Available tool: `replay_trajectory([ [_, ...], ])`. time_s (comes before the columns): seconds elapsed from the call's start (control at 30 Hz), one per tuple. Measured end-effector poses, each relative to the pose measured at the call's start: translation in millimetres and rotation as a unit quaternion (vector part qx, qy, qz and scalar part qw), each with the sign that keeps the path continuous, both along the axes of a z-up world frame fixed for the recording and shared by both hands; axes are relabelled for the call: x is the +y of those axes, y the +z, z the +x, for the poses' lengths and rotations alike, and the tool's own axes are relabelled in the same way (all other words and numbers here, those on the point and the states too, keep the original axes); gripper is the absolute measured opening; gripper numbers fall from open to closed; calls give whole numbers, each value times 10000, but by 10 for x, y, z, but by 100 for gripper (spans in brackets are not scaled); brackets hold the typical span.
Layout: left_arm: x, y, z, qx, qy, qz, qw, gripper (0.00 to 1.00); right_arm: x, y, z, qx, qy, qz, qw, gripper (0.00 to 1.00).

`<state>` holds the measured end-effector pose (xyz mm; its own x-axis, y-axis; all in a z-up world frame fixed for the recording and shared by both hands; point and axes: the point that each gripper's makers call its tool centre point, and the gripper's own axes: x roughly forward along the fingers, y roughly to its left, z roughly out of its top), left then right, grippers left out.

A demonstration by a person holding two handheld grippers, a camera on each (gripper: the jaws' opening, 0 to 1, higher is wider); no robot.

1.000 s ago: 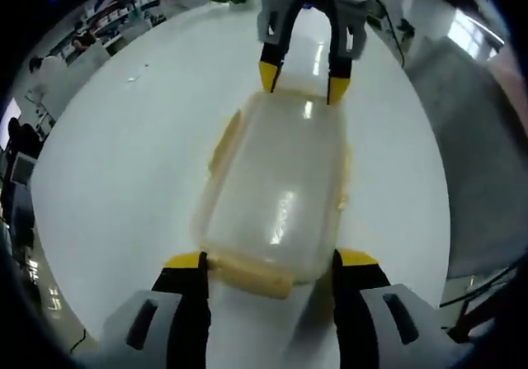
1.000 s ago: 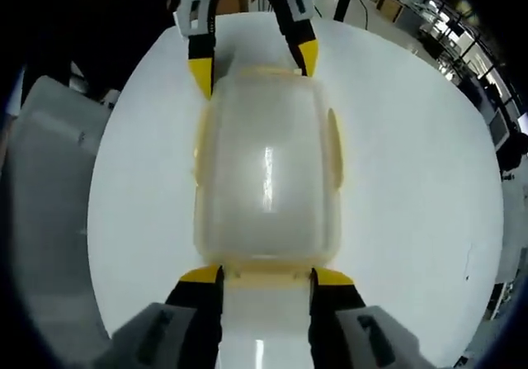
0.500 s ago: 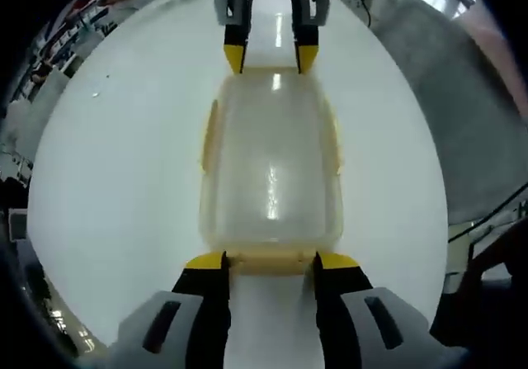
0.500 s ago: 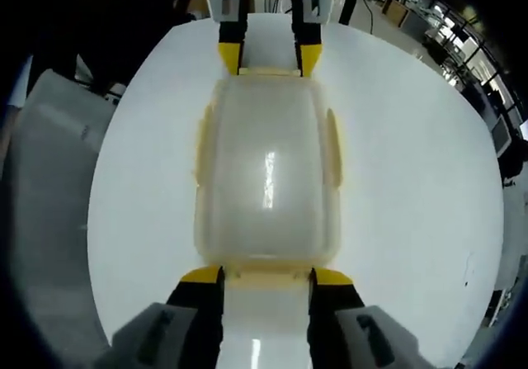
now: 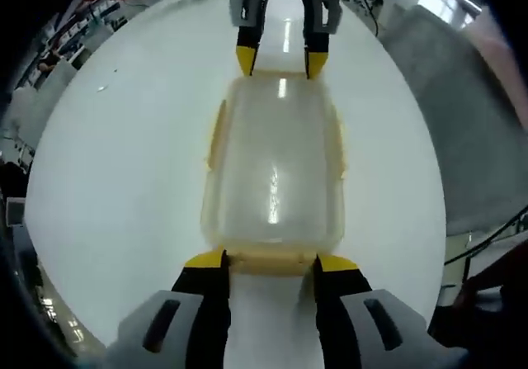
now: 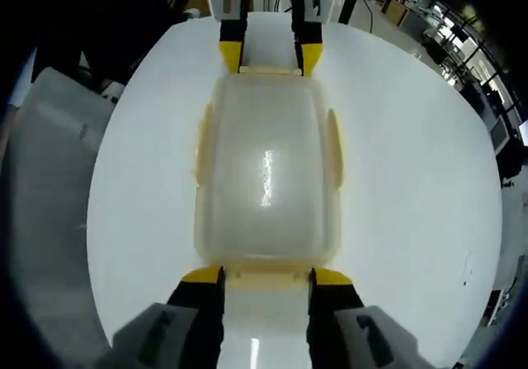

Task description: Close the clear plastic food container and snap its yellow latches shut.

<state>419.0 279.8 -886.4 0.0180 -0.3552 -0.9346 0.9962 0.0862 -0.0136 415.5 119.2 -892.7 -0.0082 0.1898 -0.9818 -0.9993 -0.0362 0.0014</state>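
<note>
Judging by the lid sitting flat on the clear food container between my grippers, I'd say it's closed, with the left gripper and right gripper each spread open around an end latch, while the side latches look unsnapped.

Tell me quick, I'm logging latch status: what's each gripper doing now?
Left gripper: open, jaws astride container's end latch.
Right gripper: open, astride opposite latch.

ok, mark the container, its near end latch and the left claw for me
container [image 5: 274, 171], left gripper view, middle of the clear lid
end latch [image 5: 270, 262], left gripper view, middle of the yellow strip
left claw [image 5: 271, 262], left gripper view, midway between its yellow tips
</note>
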Motion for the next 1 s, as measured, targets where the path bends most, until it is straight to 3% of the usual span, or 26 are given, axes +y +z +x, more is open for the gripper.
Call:
replay_trajectory([
  [0.07,-12,8,-46,133,109,-29,9998,37,-16,10,0,-11,120,-20,9999,36],
  [0.53,-74,422,-38,-143,249,-163,9995,37,-94,450,39,-52,239,285,9993,36],
  [1.0,-267,697,3,-239,263,-252,9991,37,-281,690,56,-71,226,329,9992,37],
])
